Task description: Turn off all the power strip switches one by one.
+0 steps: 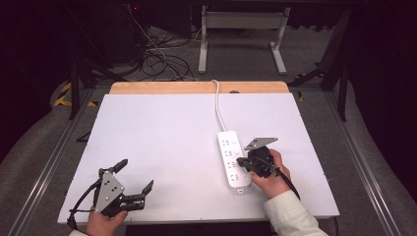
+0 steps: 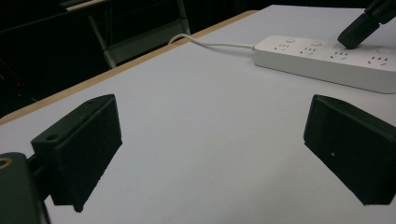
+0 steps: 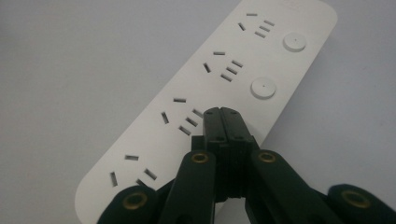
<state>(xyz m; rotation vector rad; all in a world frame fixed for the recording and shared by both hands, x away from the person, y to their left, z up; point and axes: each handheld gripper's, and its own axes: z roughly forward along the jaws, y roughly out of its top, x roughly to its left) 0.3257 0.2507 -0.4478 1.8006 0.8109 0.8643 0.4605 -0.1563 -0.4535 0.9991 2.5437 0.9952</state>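
My right tool (image 1: 244, 162) has its jaws pressed together, holding nothing, with the tips down on the strip (image 1: 233, 158) about where a round button would sit (two other buttons (image 3: 263, 87) show farther along in the right gripper view). I judge the risk here is a slip: the tips are narrow and the strip lies loose on the bench (image 1: 162, 147), so a push that is off-centre could skate the tool onto a socket or shove the strip sideways, tugging its cord (image 1: 218, 105). Pressing too hard could also tip the strip's near end. My right hand (image 1: 272, 177) comes in from the lower right, wrist bent so the tool angles down and to the left onto the strip. My left tool (image 1: 133, 179) rests well apart at the bench's near-left corner, jaws spread wide and empty, held low by my left hand (image 1: 103, 222), aimed across the bench toward the strip.
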